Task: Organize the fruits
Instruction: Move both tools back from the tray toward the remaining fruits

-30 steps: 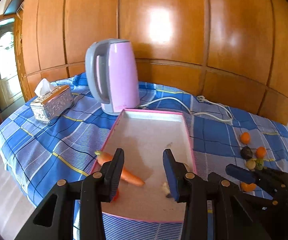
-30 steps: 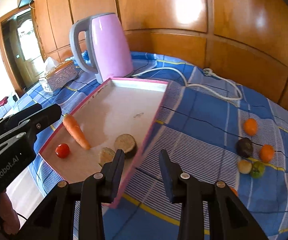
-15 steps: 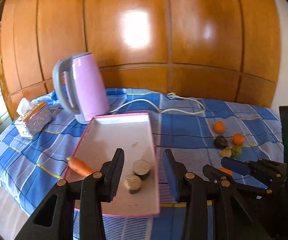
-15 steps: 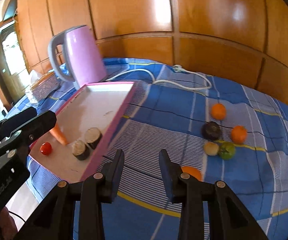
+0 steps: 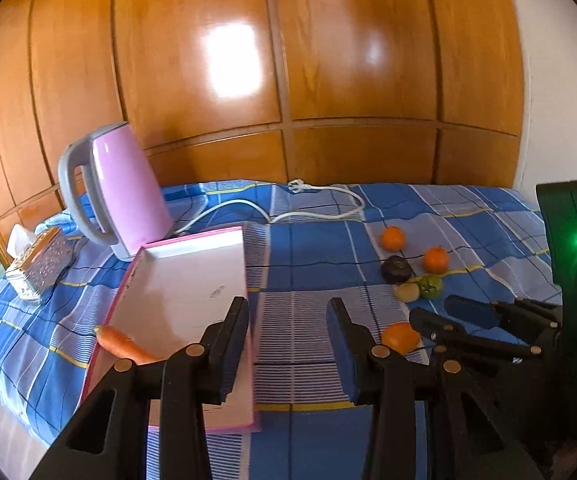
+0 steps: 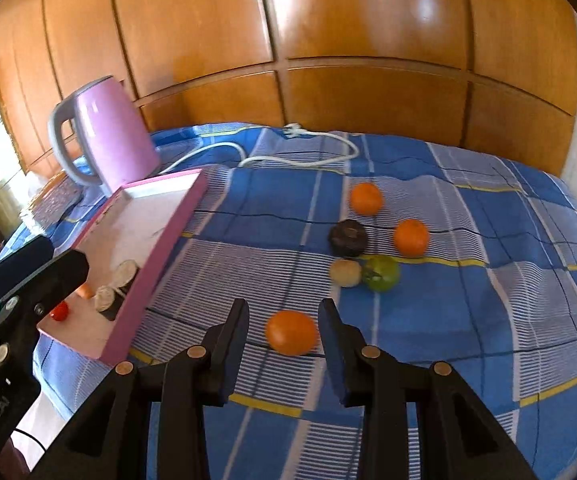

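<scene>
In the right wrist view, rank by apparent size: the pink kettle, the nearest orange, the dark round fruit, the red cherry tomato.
1. pink kettle
2. nearest orange, though closeness to the camera enlarges it
3. dark round fruit
4. red cherry tomato, partly hidden

The only lettering in view is white print on the black body of the left gripper point(image 6: 12, 300), at the lower left edge of the right wrist view. It runs up the side of that body, is cut off by the picture's edge, and only the end of it, something like "Robot.AI", can be made out.
</scene>
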`<state>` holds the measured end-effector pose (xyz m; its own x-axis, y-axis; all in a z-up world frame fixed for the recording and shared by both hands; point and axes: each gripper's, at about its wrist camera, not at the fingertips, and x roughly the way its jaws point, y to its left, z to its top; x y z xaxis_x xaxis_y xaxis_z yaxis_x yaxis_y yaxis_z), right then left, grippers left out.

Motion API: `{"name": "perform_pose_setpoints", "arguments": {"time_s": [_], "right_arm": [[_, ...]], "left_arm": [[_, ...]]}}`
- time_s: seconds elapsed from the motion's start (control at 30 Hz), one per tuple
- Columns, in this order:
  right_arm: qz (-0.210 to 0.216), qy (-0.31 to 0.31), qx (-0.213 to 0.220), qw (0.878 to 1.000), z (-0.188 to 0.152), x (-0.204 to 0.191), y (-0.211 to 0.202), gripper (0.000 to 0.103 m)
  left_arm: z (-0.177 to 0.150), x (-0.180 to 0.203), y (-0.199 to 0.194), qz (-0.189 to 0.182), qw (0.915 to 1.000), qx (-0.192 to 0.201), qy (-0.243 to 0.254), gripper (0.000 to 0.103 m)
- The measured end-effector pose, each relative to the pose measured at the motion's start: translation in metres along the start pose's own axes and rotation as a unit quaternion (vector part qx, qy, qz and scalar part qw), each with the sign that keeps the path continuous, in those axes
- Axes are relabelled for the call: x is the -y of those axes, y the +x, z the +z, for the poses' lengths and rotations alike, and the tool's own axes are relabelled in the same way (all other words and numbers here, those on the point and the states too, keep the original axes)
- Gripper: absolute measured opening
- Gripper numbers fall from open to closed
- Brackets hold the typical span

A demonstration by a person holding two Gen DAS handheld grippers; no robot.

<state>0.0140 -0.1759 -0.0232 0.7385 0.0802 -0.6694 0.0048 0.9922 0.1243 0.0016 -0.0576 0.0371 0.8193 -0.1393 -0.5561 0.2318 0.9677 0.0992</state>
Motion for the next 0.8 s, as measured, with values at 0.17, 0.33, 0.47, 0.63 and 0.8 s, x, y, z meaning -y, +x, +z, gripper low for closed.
{"name": "perform_pose_setpoints", "arguments": {"time_s": [0.17, 0.33, 0.47, 0.63, 0.8], "right_arm": [[-0.014, 0.019, 0.001, 1.0, -0.003, 0.018, -0.001, 0.036], [-0.025, 0.033, 0.001, 0.999, -0.006, 0.032, -0.002, 0.036], [-0.032, 0.04, 0.001, 0.999, -0.008, 0.04, -0.001, 0.036], [-0.04, 0.052, -0.004, 0.998, -0.012, 0.052, 0.0, 0.036], [-0.045, 0.062, -0.007, 0.997, -0.015, 0.061, 0.001, 0.036]], "left_arm": [[0.0, 0.011, 0.003, -0.008, 0.9999, -0.004, 0.012, 0.041], [-0.002, 0.021, 0.006, -0.014, 0.9996, -0.009, 0.021, 0.041], [-0.002, 0.028, 0.009, -0.018, 0.9993, -0.013, 0.029, 0.041], [-0.002, 0.034, 0.013, -0.023, 0.9989, -0.018, 0.036, 0.041], [-0.003, 0.039, 0.017, -0.026, 0.9985, -0.023, 0.042, 0.041]]}}
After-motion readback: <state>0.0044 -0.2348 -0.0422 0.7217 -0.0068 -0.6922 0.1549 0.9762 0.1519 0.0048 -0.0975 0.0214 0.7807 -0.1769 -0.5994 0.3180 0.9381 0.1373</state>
